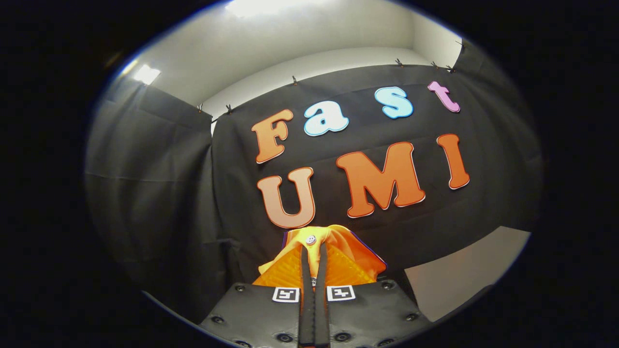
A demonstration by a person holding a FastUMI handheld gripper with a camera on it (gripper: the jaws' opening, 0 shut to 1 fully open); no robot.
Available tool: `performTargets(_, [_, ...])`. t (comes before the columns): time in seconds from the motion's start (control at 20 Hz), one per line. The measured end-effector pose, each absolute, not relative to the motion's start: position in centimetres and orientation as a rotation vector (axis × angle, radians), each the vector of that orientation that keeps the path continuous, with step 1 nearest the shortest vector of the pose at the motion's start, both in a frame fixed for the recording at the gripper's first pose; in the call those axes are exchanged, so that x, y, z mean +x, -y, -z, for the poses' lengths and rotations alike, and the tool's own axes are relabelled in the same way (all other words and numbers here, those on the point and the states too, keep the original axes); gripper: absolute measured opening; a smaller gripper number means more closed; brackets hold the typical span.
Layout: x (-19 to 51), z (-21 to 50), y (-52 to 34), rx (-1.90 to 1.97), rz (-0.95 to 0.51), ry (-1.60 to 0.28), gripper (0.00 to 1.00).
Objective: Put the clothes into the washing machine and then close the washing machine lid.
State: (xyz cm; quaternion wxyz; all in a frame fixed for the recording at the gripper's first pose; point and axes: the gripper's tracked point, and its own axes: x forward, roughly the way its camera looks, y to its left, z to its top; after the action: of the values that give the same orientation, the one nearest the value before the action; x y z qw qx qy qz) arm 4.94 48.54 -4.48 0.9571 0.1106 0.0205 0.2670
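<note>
- The hand-held two-finger gripper (314,251) points up and forward at the booth's black cloth wall (435,232), its two fingers (305,270) drawn almost together, with a thin fold of cloth pinched between them.
- A bright orange garment of soft fabric (338,241) is caught in that grip; it bunches around the fingertips and spreads out to either side of them, covering much of the ribbed parts of the gripper behind.
- A small round white button (310,239) sits on the orange garment just at the fingertips, facing the camera.
- The garment is held up in the air in front of the cloth wall; how far it hangs below the fingers cannot be told.
- Two small square black-and-white markers (286,294) sit on the gripper's dark body (256,314), one on each side of the fingers.
- A row of small clips (294,79) fastens the top edge of the black cloth wall, with a pale plain wall (271,43) rising above it.
- A lit ceiling panel (146,74) glows above the left cloth hanging.
- A pale flat surface (459,275) shows low to the right of the gripper, beyond the cloth's lower edge.
</note>
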Motion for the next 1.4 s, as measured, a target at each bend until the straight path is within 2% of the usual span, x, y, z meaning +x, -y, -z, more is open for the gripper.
performTargets(0.6, [7.3, 22.8, -56.8, 0.191, -0.486, -0.324, 0.07])
performTargets(1.15, [8.4, 44.1, -57.6, 0.131, -0.387, -0.71, 0.07])
performTargets(1.4, [7.7, 49.9, -57.8, 0.116, -0.391, -0.887, 0.08])
